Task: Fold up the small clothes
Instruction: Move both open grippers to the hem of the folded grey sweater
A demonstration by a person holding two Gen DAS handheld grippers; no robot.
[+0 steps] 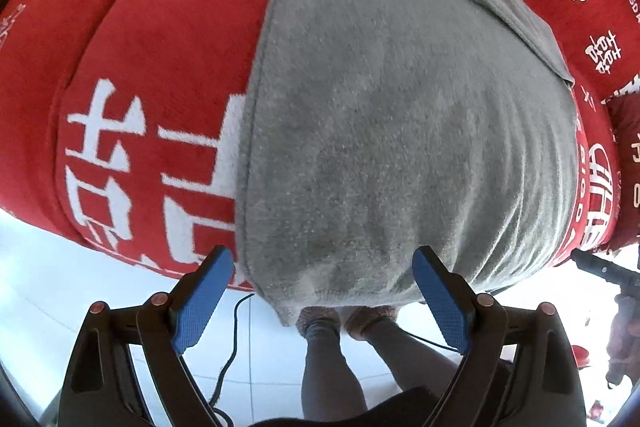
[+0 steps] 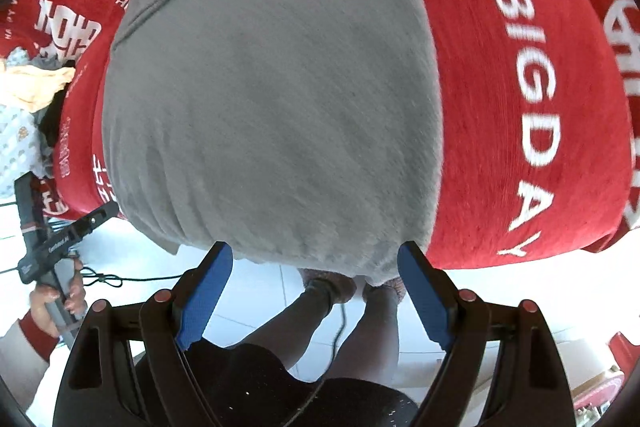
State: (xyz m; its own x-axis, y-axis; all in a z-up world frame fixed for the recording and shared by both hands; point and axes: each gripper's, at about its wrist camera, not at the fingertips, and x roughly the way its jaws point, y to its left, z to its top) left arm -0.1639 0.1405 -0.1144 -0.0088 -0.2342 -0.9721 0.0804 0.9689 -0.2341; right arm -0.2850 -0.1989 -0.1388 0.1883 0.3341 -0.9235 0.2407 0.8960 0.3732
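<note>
I see the grey fleece garment [image 1: 384, 131] lying flat on a red cloth [image 1: 168, 51] printed with white characters and the words "THE BIG DAY"; its near hem hangs over the cloth's front edge, towards me. At its far end a seamed band lies folded across it, but I cannot tell what kind of garment it is.

My left gripper [image 1: 324, 301] hangs just above that near hem, jaws spread wide, with nothing between the blue pads [image 1: 202, 297]; the garment's near left corner sits between them in the view, but the pads do not press on it. My right gripper [image 2: 314, 291] stands the same way over the hem's other end, its blue pads [image 2: 424, 293] wide apart and empty, pinching nothing.

Beyond the garment the red cloth covers the whole surface. Below its front edge lies a pale tiled floor [image 1: 64, 291], with a dark cable [image 1: 230, 339] trailing across it. Under the hem I see the person's legs in grey leggings [image 1: 320, 375] and pinkish slippers [image 2: 332, 285].

To the garment's left in the right wrist view, a heap of other clothes [image 2: 24, 99], yellow and patterned white, is cut off at the frame edge. There the person's left hand [image 2: 52, 303] grips the other handle. The right wrist view is slightly blurred.
</note>
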